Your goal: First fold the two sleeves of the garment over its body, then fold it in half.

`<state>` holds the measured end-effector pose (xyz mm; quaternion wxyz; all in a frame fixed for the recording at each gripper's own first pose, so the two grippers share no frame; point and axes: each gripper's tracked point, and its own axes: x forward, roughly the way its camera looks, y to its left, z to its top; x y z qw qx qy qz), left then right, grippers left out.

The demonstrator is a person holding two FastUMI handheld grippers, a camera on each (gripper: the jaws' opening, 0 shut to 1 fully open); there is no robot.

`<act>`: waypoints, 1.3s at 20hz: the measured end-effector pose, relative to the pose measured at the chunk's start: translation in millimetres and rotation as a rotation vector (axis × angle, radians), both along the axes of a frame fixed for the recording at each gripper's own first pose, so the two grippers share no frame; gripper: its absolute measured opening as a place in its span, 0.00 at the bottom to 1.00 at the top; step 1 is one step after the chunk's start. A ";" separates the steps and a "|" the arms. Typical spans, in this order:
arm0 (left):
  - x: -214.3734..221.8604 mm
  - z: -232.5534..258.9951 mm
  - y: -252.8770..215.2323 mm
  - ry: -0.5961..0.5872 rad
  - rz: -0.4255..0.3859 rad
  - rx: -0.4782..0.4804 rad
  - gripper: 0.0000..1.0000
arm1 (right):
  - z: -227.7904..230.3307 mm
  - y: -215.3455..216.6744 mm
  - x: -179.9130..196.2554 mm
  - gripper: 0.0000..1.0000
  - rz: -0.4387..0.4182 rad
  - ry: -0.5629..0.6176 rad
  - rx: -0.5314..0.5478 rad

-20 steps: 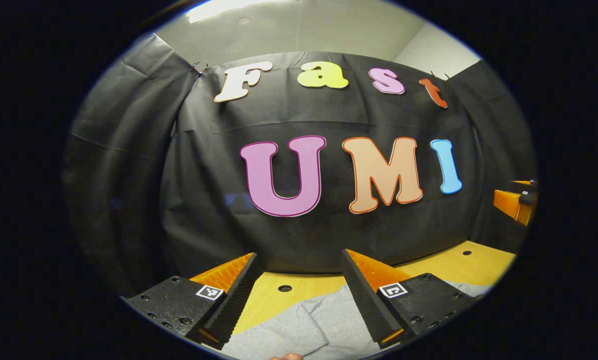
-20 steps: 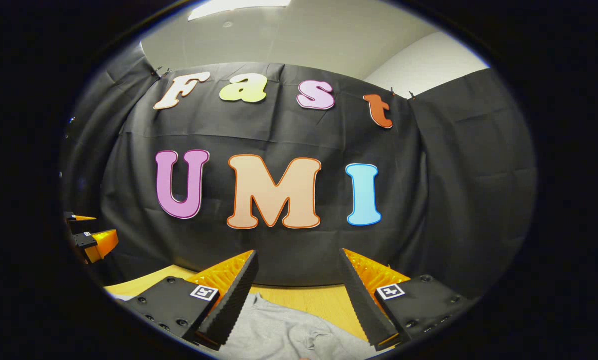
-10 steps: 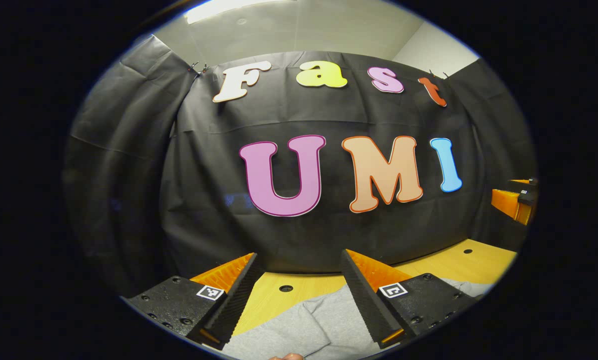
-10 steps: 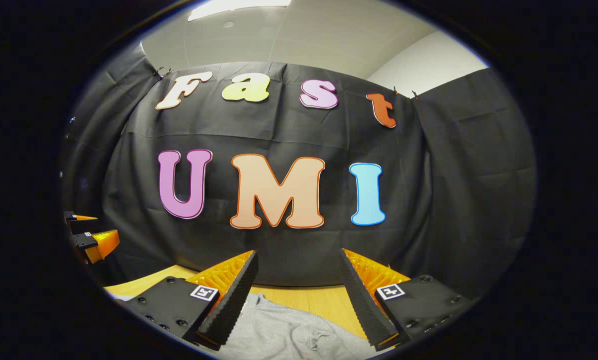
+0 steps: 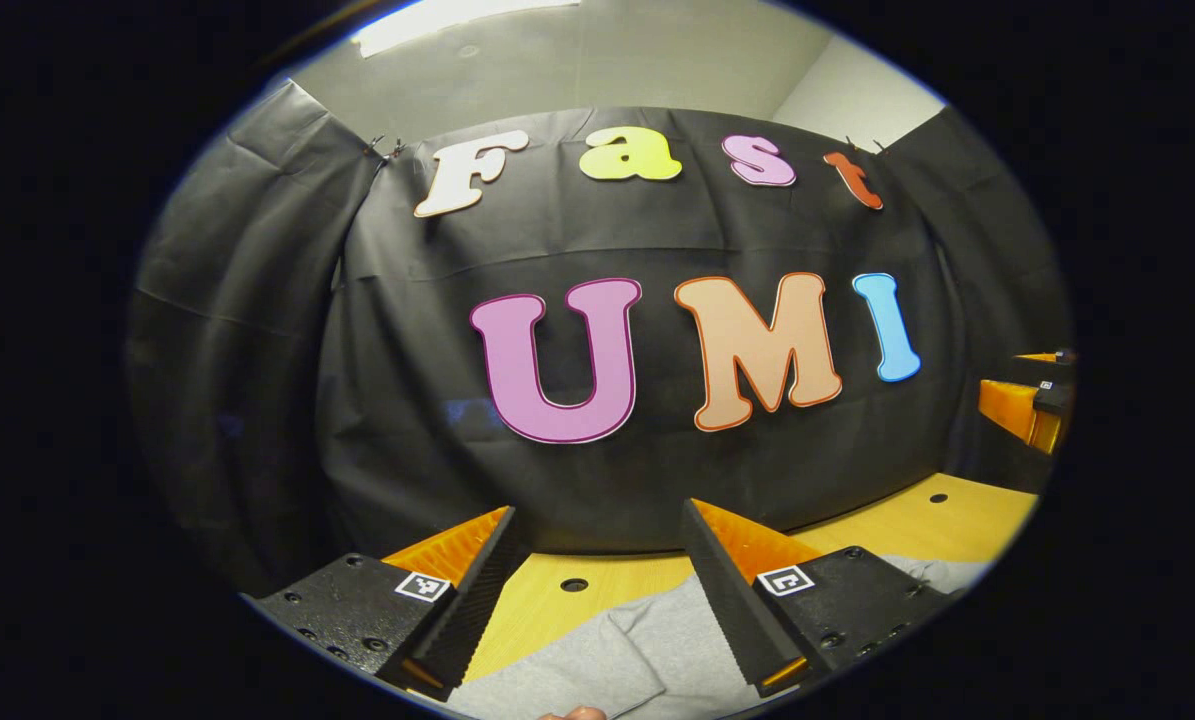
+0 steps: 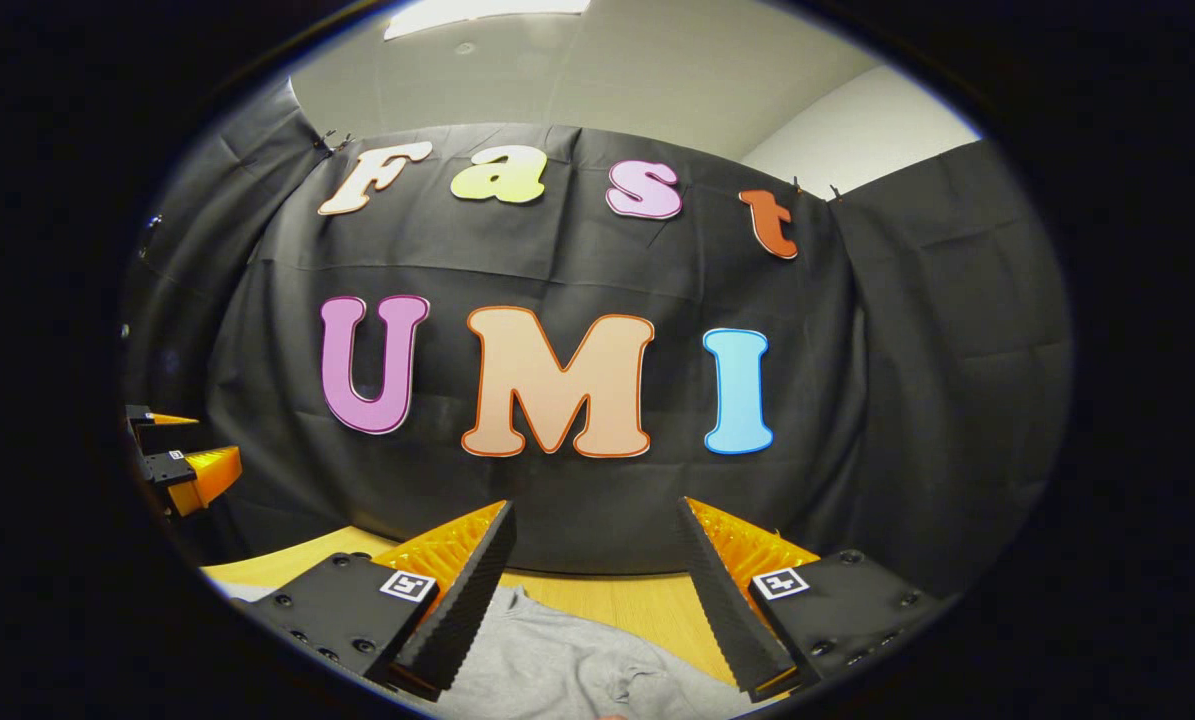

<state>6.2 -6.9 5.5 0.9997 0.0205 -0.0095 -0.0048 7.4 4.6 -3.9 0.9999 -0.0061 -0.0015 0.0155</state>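
A grey garment (image 5: 607, 650) lies on the wooden table (image 5: 547, 605), low in the left gripper view, and a fold of it runs between my fingers. My left gripper (image 5: 597, 525) hangs open above it with nothing held. In the right gripper view the grey garment (image 6: 557, 660) shows crumpled cloth below my right gripper (image 6: 597, 520), which is open and holds nothing. The right gripper (image 5: 1027, 400) appears at the far right edge of the left gripper view, and the left gripper (image 6: 182, 465) at the far left of the right gripper view.
The table (image 6: 647, 605) ends at the black booth wall (image 6: 557, 270) close behind the garment. Round holes (image 5: 573, 584) dot the tabletop. A fingertip (image 5: 572, 713) peeks in at the bottom edge of the left gripper view.
Both views have drifted slightly; the grippers stay open above the garment and the cloth has not moved.
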 end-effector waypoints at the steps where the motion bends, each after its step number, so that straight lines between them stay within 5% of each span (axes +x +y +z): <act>1: 0.0 -1.0 0.5 0.001 0.001 -0.004 0.95 | -0.9 -0.4 -0.3 0.99 -0.002 0.002 0.000; 13: 0.7 -7.1 -0.5 -0.002 0.003 -0.023 0.95 | -17.2 -41.9 -2.9 0.96 -0.071 0.036 -0.021; 26: 3.5 -11.3 -11.6 0.003 -0.017 -0.021 0.95 | -75.2 -158.8 -25.0 1.00 -0.253 0.169 -0.105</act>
